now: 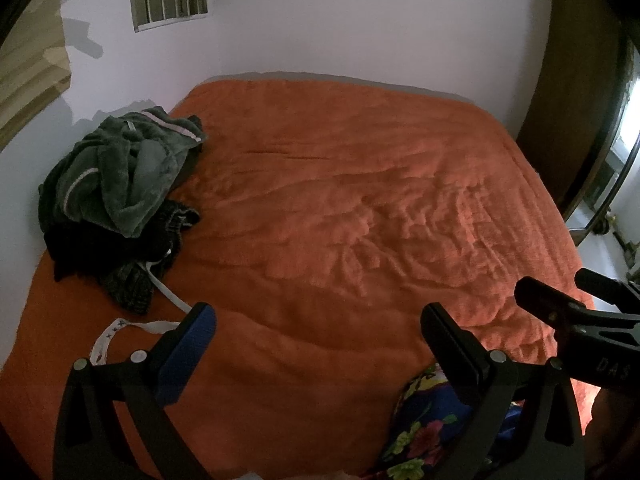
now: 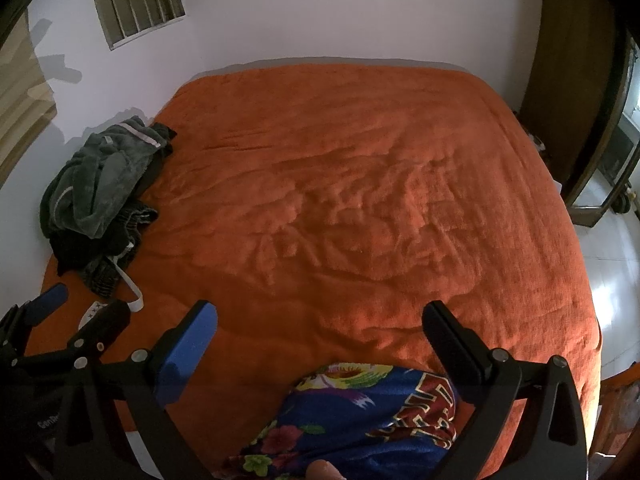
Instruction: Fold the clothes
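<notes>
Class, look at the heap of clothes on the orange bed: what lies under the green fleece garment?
Under the green fleece garment lie black clothes and a white strap. What lies deeper is covered.

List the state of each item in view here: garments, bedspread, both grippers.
Grey-green fleece garment: crumpled, unfolded, on top of the pile at the bed's left edge.
Dark garments: bunched beneath it, unfolded.
White strap: trailing loose on the bedspread.
Floral blue garment: bunched at the near edge, unfolded.
Orange bedspread: spread out, wrinkled.
Left gripper: open, holding nothing.
Right gripper: open, holding nothing.
</notes>
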Demonstrator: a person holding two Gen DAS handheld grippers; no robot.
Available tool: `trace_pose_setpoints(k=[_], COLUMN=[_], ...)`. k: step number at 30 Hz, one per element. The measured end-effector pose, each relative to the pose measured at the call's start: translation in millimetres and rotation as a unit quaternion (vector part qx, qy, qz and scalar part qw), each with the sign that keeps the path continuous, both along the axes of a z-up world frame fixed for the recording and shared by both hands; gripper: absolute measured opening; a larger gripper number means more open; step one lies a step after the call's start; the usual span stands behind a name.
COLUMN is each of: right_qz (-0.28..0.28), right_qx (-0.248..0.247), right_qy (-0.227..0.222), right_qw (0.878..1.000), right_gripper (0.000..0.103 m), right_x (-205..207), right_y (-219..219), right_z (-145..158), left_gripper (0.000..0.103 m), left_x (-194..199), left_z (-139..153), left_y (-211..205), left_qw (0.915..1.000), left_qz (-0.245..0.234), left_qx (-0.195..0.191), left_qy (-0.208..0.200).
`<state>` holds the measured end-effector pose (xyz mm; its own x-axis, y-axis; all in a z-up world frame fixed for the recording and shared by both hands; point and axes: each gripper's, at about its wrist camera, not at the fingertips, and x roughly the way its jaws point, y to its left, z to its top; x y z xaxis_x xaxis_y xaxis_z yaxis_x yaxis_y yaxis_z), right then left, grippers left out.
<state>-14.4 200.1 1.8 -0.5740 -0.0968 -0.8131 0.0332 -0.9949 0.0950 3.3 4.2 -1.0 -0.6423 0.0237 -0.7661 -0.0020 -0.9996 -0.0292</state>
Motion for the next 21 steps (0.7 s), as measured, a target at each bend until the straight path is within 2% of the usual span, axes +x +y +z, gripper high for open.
trace_pose_setpoints(k=[14,21], right_qz=[0.007,0.012], right_qx=[-0.005,-0.013], right_qy=[-0.003,0.013], right_qw=[1.0,1.0], right_gripper=[0.103,0.103], right_x=[-1.3,1.0], right_y=[-1.5,-8.9], right_z=[-0.8,5.4], left_gripper=[0.103,0.103], left_x=[-0.1,-6.7], left_z=[-3.2,-1.5], left_y=[-1.9,-7.6], left_qw=[1.0,0.9995], left_qz=[0.004,-0.001], left_qx=[0.008,0.002], left_qy=[-0.003,-0.033])
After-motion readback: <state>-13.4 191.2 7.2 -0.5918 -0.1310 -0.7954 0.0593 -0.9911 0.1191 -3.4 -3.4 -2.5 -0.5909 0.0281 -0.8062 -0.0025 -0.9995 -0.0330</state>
